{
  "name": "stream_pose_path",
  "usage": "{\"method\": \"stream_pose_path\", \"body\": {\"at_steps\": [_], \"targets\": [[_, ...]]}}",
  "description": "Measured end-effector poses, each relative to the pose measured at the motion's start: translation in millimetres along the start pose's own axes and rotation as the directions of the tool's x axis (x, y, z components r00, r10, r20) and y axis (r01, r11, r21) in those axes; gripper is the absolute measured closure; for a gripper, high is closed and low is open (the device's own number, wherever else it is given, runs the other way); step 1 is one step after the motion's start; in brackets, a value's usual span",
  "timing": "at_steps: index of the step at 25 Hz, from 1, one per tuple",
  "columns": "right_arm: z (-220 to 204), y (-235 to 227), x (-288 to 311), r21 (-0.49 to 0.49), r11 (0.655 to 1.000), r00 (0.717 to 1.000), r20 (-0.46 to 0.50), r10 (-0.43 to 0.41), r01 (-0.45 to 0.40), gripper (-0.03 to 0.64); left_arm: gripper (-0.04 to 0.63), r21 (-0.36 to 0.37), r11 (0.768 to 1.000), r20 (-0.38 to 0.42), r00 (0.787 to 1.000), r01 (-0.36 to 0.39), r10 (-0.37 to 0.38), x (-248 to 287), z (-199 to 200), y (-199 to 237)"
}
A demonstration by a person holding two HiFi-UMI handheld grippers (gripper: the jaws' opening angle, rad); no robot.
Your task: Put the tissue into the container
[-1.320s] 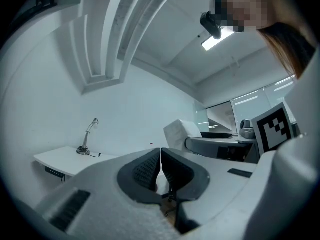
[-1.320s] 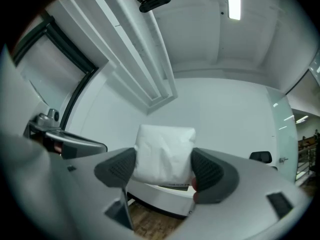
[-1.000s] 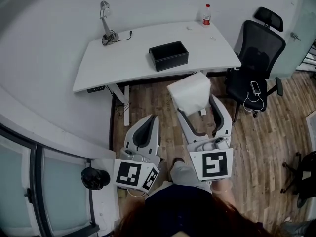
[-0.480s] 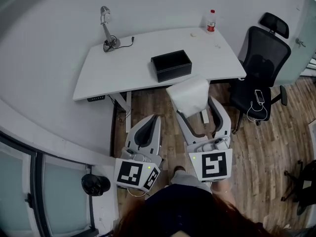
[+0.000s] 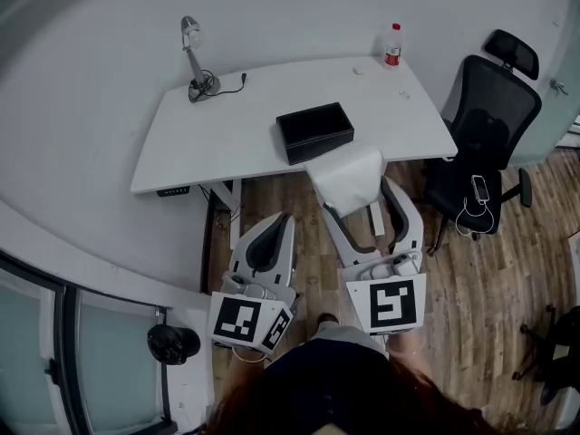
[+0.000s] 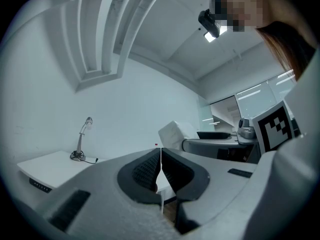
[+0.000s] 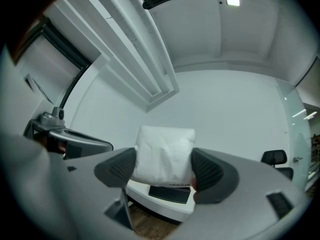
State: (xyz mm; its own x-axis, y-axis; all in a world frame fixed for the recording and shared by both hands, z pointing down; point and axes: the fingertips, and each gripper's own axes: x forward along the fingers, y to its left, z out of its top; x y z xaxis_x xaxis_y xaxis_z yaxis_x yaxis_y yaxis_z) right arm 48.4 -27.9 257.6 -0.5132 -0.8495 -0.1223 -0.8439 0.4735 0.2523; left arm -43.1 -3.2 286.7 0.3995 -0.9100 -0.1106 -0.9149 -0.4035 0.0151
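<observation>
Just short of the container [image 5: 314, 132], on its near side, the tissue [image 5: 349, 178] hangs in the air. The right gripper [image 7: 164, 170] holds it, its fingers pinching the white pack from both sides. The head view shows the pack's far edge reaching the counter [image 5: 208, 134] rim, almost level with the container's near wall and slightly toward its right end. The container is an open black box lying with its long axis across the counter. From the fingers, its opening is ahead and a little to the left. How far the tissue is above the container cannot be told. The left gripper [image 6: 160, 166] is farther back from the container, with its fingers pressed together on nothing. The right gripper is clearly nearer, so the coming move is probably a short carry forward over the near wall, then a release.
</observation>
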Motion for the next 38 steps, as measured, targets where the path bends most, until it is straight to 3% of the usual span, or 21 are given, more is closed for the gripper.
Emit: {"method": "stream_pose_path", "body": {"at_steps": [18,38], "targets": [[-16.1,-12.0,26.2,0.011,0.998,0.998,0.002,0.064,-0.064,0.244,0.571,-0.017,0.998,-0.021,0.998,-0.065,0.064,21.2,-15.3,8.4],[-34.8,-27.9,112.9,-0.013,0.998,0.997,-0.033,0.064,-0.064,0.247,0.571,-0.039,0.998,-0.01,0.999,-0.047,0.047,92.5,-20.5,70.4]]}}
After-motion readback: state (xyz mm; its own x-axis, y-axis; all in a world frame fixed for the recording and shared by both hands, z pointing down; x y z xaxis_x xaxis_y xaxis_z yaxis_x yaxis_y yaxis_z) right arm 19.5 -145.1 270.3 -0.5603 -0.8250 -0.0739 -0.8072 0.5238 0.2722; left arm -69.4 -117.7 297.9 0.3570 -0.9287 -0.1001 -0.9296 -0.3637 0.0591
